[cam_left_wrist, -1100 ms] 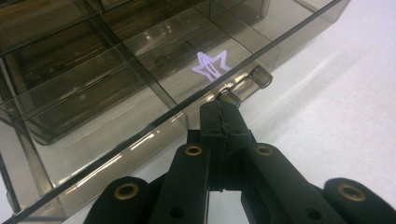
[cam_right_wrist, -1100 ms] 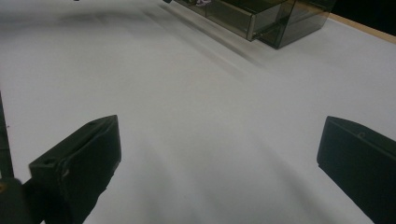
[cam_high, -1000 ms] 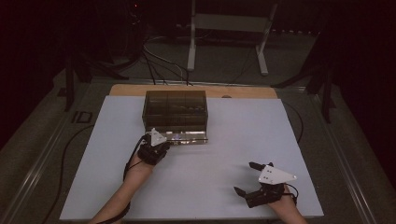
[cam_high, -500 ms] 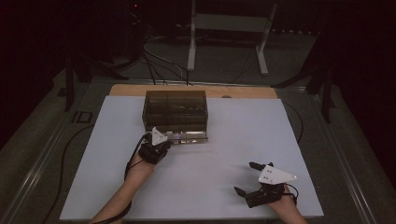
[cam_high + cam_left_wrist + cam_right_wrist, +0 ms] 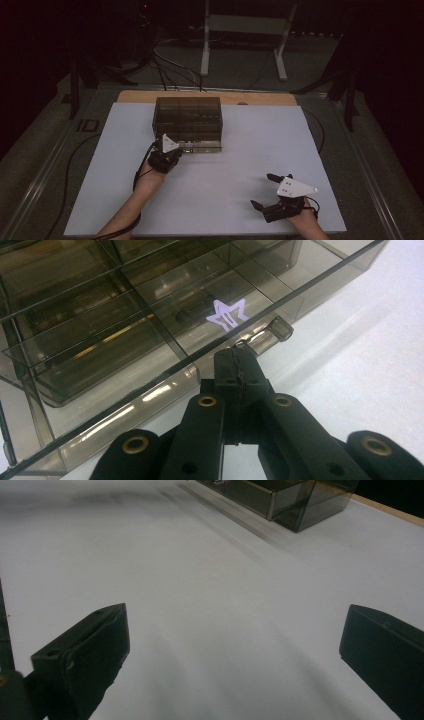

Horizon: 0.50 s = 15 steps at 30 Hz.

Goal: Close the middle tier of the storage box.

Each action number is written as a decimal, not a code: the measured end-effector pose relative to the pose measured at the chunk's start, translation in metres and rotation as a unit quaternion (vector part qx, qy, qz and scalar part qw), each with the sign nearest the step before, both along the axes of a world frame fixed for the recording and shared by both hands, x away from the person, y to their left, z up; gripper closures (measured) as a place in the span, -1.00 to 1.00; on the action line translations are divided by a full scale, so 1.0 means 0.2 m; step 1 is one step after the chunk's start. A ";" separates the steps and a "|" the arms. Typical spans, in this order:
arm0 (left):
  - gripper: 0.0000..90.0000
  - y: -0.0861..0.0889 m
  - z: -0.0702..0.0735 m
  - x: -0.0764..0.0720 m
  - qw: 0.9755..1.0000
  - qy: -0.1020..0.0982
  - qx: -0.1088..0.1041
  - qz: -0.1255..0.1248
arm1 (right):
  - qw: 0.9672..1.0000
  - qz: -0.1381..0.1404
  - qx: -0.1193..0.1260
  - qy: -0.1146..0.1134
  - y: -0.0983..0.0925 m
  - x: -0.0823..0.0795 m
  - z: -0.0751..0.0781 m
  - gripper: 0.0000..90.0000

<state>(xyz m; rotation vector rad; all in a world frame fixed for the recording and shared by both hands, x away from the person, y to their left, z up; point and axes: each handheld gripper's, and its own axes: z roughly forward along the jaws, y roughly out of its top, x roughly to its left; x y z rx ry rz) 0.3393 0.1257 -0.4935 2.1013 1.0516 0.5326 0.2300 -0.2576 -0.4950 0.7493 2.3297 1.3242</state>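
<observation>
A smoky, see-through plastic organiser box [image 5: 188,116] with inner dividers stands on the white table sheet [image 5: 240,165], toward its far side and a little left of the middle. One shallow drawer [image 5: 200,146] of it juts out from the box's near face at the bottom.

The left gripper [image 5: 172,150], a black two-jaw tool with a grey three-cornered plate on top, sits at the near left corner of the box. In the left gripper view its jaws are pressed together, tips meeting at the clear rounded pull tab [image 5: 270,333] on the drawer's front edge; whether the tab's thin lip is actually pinched between the tips I cannot tell. Through the transparent top of the box [image 5: 125,315] a pale lilac star-shaped mark [image 5: 227,315] shows, with small strokes inside it that cannot be read as letters. No other writing is legible on the box. On the dark surface left of the sheet, pale characters that look like "ID" [image 5: 88,125] are painted.

The right gripper [image 5: 265,191] rests near the front right of the sheet, well apart from the box, its jaws spread wide with nothing between them; the right gripper view shows bare white sheet [image 5: 225,610] between the two black pads.
</observation>
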 end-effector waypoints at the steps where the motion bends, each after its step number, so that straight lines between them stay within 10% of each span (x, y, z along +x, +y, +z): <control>1: 1.00 0.00 0.00 0.00 1.000 0.000 0.000 0.000 | 1.000 0.000 0.000 0.000 0.00 0.00 0.00 -0.99; 15: 1.00 -0.02 0.02 0.04 1.000 -0.002 0.002 0.001 | 1.000 0.000 0.000 0.000 0.00 0.00 0.00 -0.99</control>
